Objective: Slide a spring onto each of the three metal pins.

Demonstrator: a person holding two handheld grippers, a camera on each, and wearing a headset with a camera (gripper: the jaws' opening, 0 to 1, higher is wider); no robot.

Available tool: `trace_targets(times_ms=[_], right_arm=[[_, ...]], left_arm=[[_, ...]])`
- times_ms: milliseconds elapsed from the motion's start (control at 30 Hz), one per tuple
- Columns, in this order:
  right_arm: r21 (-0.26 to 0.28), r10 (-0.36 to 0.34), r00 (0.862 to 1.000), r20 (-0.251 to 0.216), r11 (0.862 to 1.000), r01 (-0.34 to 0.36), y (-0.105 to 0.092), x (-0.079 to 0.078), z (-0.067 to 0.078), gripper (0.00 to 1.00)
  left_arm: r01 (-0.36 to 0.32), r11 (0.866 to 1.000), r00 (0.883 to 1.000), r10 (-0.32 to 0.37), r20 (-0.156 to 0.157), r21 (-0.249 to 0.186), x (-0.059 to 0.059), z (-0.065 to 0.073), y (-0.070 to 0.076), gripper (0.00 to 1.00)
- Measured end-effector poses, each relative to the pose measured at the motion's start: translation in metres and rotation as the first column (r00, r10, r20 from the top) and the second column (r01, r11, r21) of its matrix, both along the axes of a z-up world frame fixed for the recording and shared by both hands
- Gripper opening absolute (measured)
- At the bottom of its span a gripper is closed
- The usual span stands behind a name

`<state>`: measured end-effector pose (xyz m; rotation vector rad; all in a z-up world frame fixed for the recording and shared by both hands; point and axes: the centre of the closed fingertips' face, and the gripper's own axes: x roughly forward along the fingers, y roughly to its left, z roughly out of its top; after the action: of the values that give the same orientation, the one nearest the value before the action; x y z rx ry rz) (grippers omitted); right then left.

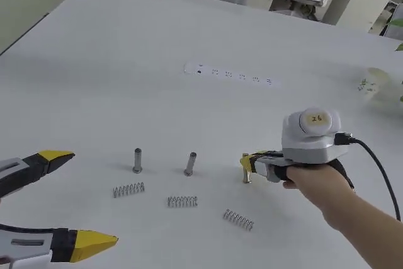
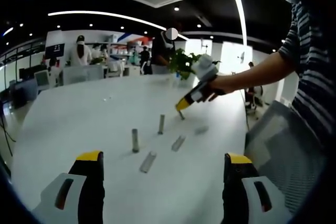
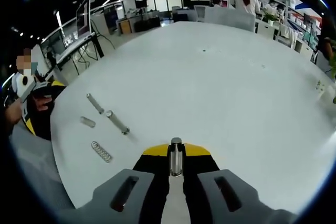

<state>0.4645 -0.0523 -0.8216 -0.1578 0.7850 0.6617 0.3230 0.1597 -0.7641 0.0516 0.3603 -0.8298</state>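
Two metal pins stand upright on the white table. A third pin is clamped between the yellow tips of my right gripper, which is shut on it; that pin sits between the jaws in the right gripper view. Three springs lie flat in front of the pins. My left gripper hangs open at the near left, apart from everything. In the left gripper view, its jaws frame the pins and the springs.
A flush power strip is set into the table farther back. A small cup stands at the far right. Office furniture and people are beyond the table's far edge. Bare tabletop lies left of the pins.
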Motion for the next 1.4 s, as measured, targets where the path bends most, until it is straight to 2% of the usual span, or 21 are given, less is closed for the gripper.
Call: trace_targets(times_ms=[33,300,500,833,1000,1400], right_arm=[[0.003,0.005,1.0,0.013,1.0,-0.005,0.001,0.0,0.001,0.05],[-0.005,0.02,1.0,0.022,1.0,-0.02,0.002,-0.005,0.002,0.05],[-0.047,0.051,0.998,0.041,0.998,-0.049,0.001,-0.008,0.002,0.05],[-0.078,0.081,0.995,0.053,0.994,-0.077,0.001,-0.012,0.001,0.05],[-0.128,0.134,0.988,0.075,0.984,-0.124,0.005,-0.012,0.001,0.06],[-0.103,0.115,0.991,0.062,0.989,-0.109,0.003,-0.011,0.001,0.13]], left_arm=[[0.0,1.0,1.0,0.0,0.0,0.001,0.0,0.0,0.0,0.92],[-0.002,1.0,1.0,0.002,0.002,-0.002,-0.001,0.002,0.0,0.91],[-0.004,1.0,1.0,0.004,0.0,0.0,-0.002,0.001,0.0,0.91],[-0.003,1.0,1.0,0.003,-0.005,0.002,-0.004,-0.001,0.0,0.92],[-0.003,1.0,1.0,0.003,0.0,-0.001,-0.003,0.001,-0.001,0.92],[-0.007,1.0,1.0,0.007,-0.001,0.0,-0.004,0.0,0.001,0.92]])
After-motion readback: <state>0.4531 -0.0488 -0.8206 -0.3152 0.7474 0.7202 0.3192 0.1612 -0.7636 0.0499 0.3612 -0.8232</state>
